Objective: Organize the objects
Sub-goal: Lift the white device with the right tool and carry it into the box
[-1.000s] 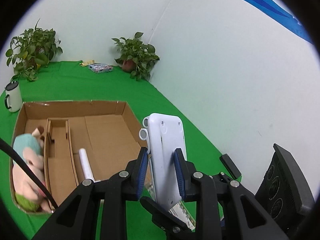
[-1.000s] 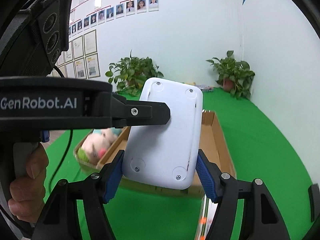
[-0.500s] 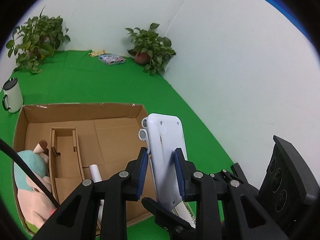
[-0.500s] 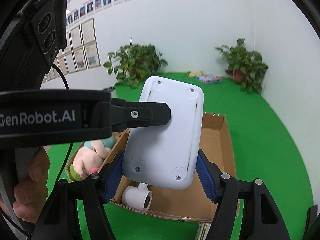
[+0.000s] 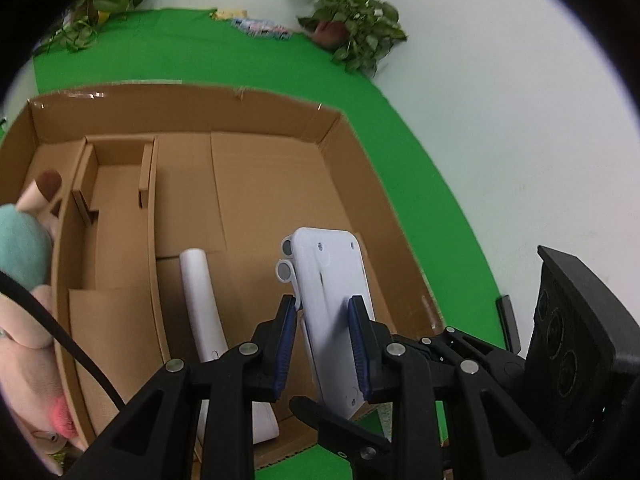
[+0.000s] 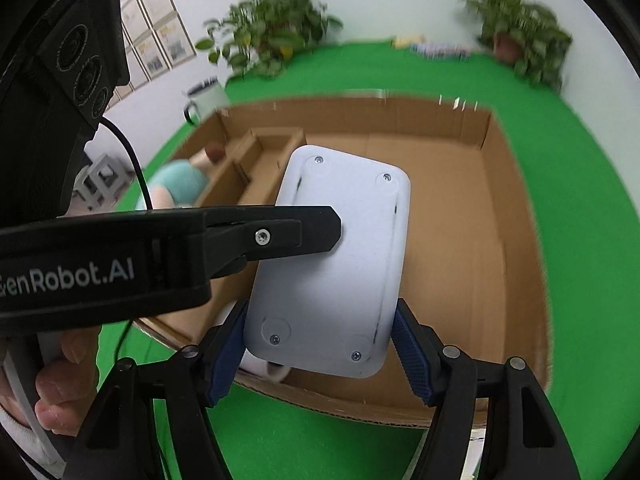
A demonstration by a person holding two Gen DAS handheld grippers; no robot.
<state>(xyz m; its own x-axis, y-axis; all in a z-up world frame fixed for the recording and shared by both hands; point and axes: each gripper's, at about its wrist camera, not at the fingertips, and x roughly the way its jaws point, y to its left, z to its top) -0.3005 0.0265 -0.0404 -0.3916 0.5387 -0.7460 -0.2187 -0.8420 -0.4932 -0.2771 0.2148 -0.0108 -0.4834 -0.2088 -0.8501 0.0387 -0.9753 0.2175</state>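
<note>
Both grippers hold one flat white plastic device above the open cardboard box. My left gripper is shut across its thin edges. My right gripper is shut across its wide back, near the lower end. The left gripper's finger reaches in from the left in the right wrist view. The device hangs over the box's big right compartment. A white roll lies in the box beside it. A plush toy fills the left compartment.
A cardboard divider splits the box into narrow sections. A white mug stands behind the box on the green cloth. Potted plants stand along the white wall. Small packets lie at the back.
Both grippers have carried the device forward and tilted down over the box. The box now fills both views and the device hangs above its right compartment.
</note>
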